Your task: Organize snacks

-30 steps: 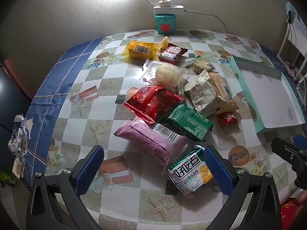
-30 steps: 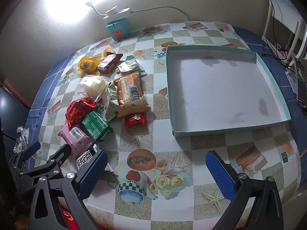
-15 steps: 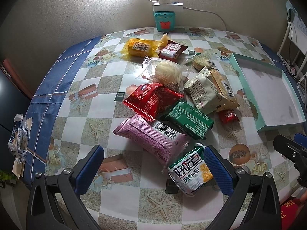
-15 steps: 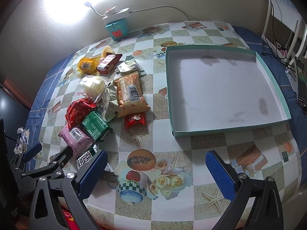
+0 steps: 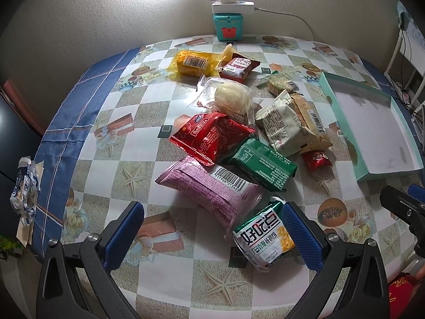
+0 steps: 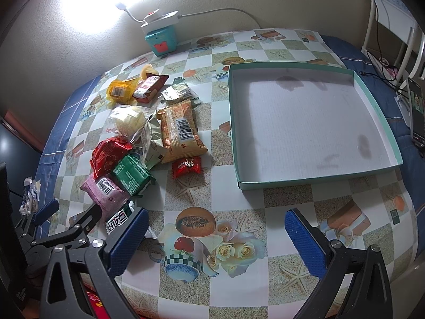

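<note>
Several snack packets lie heaped on the patterned tablecloth: a pink packet [image 5: 212, 188], a green one [image 5: 263, 164], a red one [image 5: 209, 135], a beige pair [image 5: 287, 125], a yellow one [image 5: 194, 62] and a small red candy [image 6: 186, 167]. A white-and-green packet [image 5: 263, 239] lies nearest, by the right finger of my left gripper [image 5: 212, 236], which is open just short of the pile. A shallow teal box lid [image 6: 372, 95] with a bare white floor sits on the right. My right gripper [image 6: 216, 239] hovers open over the bare cloth in front of it.
A teal box [image 5: 228, 25] with a white power strip and lamp on top stands at the back wall. A crumpled wrapper [image 5: 25, 186] hangs past the table's left edge. A phone [image 6: 415, 111] and a chair are beyond the right edge.
My left gripper has crept slightly forward toward the pile. The right gripper has barely shifted; both stay open.
</note>
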Available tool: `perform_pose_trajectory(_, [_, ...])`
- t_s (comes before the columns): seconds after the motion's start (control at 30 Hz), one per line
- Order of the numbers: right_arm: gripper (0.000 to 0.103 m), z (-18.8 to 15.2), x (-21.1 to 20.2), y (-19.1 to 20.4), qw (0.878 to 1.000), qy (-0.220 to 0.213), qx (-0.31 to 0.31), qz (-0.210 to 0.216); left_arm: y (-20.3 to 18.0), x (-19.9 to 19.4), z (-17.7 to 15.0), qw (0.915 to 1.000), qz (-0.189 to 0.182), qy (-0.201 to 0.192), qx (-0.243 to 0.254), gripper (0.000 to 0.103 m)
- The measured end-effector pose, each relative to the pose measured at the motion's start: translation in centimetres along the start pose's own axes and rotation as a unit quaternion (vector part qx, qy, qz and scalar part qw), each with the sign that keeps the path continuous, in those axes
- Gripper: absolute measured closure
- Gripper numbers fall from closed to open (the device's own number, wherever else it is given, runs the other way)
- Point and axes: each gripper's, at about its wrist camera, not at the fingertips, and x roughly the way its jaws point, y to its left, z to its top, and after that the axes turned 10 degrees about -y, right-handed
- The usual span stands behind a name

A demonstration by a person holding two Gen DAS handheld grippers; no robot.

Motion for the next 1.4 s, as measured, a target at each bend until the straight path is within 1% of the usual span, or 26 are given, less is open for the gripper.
perform_pose_trajectory(0.07, [0.0, 0.0, 0.0, 0.0, 1.0, 0.0, 0.0, 0.0, 0.0, 0.0, -0.1, 0.9999, 0.001, -0.01, -0.001, 0.0])
perform_pose_trajectory(0.27, [0.0, 0.0, 0.1, 0.0, 1.0, 0.0, -0.001, 0.0, 0.0, 0.0, -0.1, 0.9999, 0.001, -0.01, -0.001, 0.0])
perform_pose_trajectory(0.3, [0.0, 0.0, 0.1, 0.0, 1.0, 0.001, -0.001, -0.001, 0.0, 0.0, -0.1, 0.9998, 0.004, -0.022, -0.001, 0.0])
perform_pose_trajectory(0.43, [0.0, 0.0, 0.1, 0.2, 1.0, 0.002, -0.001, -0.003, 0.0, 0.1, -0.3, 0.9994, 0.004, -0.033, -0.003, 0.0])
perform_pose_trajectory(0.47, [0.0, 0.0, 0.2, 0.2, 1.0, 0.002, -0.001, -0.003, 0.0, 0.1, -0.2, 0.9989, 0.006, -0.047, -0.004, 0.0])
perform_pose_trajectory(0.5, [0.0, 0.0, 0.2, 0.2, 1.0, 0.003, 0.0, -0.004, 0.0, 0.0, -0.1, 0.9967, 0.014, -0.08, -0.003, 0.0])
perform_pose_trajectory(0.57, [0.0, 0.0, 0.3, 0.3, 1.0, 0.004, -0.001, -0.005, 0.3, 0.0, -0.1, 0.9961, 0.013, -0.087, -0.007, 0.0])
perform_pose_trajectory(0.63, [0.0, -0.1, 0.4, 0.5, 1.0, 0.006, -0.004, -0.003, 0.8, 0.0, 0.0, 0.9968, 0.007, -0.076, -0.023, 0.0])
perform_pose_trajectory(0.73, [0.0, -0.1, 0.6, 1.2, 1.0, 0.006, -0.013, 0.002, 2.4, -0.2, 0.0, 0.9955, 0.021, -0.071, -0.059, 0.0])
perform_pose_trajectory(0.8, [0.0, -0.1, 0.9, 2.0, 1.0, 0.007, -0.023, 0.01, 3.8, -0.2, -0.1, 0.9941, 0.014, -0.059, -0.089, 0.0])
perform_pose_trajectory(0.93, [0.0, -0.4, 2.0, 4.1, 0.998, 0.022, -0.044, 0.047, 6.4, 0.2, -0.5, 0.9891, -0.001, -0.04, -0.141, 0.0])
perform_pose_trajectory(0.97, [0.0, -0.6, 2.3, 4.8, 0.997, 0.027, -0.052, 0.057, 6.6, 0.7, -0.6, 0.9871, -0.013, -0.027, -0.157, 0.0])
perform_pose_trajectory(1.03, [0.0, -1.2, 3.0, 6.4, 0.993, 0.042, -0.071, 0.082, 7.2, 1.2, -0.8, 0.984, -0.024, -0.014, -0.176, 0.0])
perform_pose_trajectory(1.07, [0.0, -1.4, 3.3, 7.1, 0.992, 0.047, -0.08, 0.086, 7.4, 1.3, -0.9, 0.9832, -0.026, -0.009, -0.181, 0.0])
perform_pose_trajectory(1.17, [0.0, -2.1, 4.3, 8.8, 0.988, 0.061, -0.105, 0.093, 7.9, 1.5, -1.2, 0.9807, -0.031, -0.001, -0.193, 0.0])
perform_pose_trajectory(1.23, [0.0, -2.5, 5.2, 9.7, 0.986, 0.073, -0.115, 0.097, 8.5, 1.6, -1.4, 0.9775, -0.033, 0.001, -0.208, 0.0])
perform_pose_trajectory(1.33, [0.0, -2.9, 6.4, 10.4, 0.984, 0.09, -0.126, 0.092, 9.6, 1.8, -1.9, 0.9719, -0.031, 0.001, -0.233, 0.0])
perform_pose_trajectory(1.4, [0.0, -3.2, 6.9, 10.8, 0.982, 0.097, -0.13, 0.095, 10.5, 2.0, -2.2, 0.9682, -0.025, -0.001, -0.249, 0.0])
